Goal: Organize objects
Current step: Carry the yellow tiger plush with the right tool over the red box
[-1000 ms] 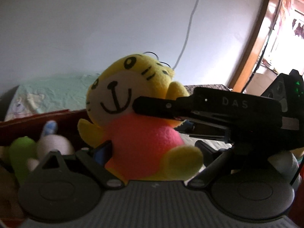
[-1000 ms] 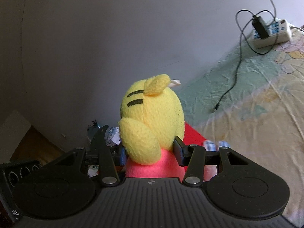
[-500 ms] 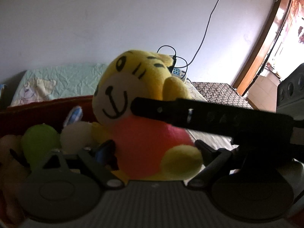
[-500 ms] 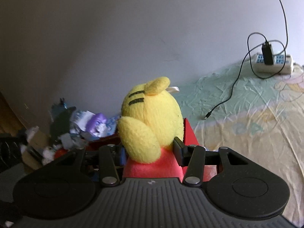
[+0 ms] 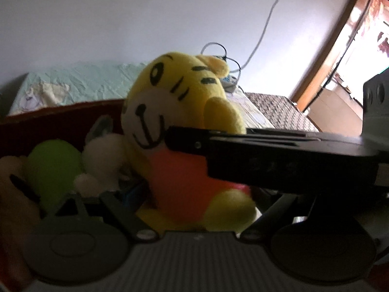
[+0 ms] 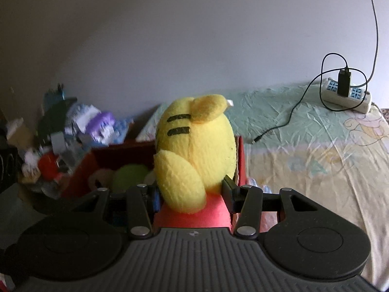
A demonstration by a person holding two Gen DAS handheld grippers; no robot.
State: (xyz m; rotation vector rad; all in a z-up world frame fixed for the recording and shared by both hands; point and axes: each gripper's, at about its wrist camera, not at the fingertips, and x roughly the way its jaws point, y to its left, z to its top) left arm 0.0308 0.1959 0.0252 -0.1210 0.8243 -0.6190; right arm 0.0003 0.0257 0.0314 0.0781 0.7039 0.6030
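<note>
Right wrist view: right gripper point(image 6: 192, 197) clamps one yellow plush tiger point(image 6: 194, 150); left gripper's point(image 5: 194, 209) grip unclear.

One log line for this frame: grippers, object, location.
right gripper: shut on tiger plush | left gripper: at plush base, grip unclear | plush over red box | box holds other toys

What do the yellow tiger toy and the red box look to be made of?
Yellow tiger toy: soft plush, going by its fuzzy nap and the dents where the right gripper squeezes it. Red box: probably matte cardboard, since its wall is thin and flat with a pale raw edge; a fabric covering cannot be ruled out.
</note>
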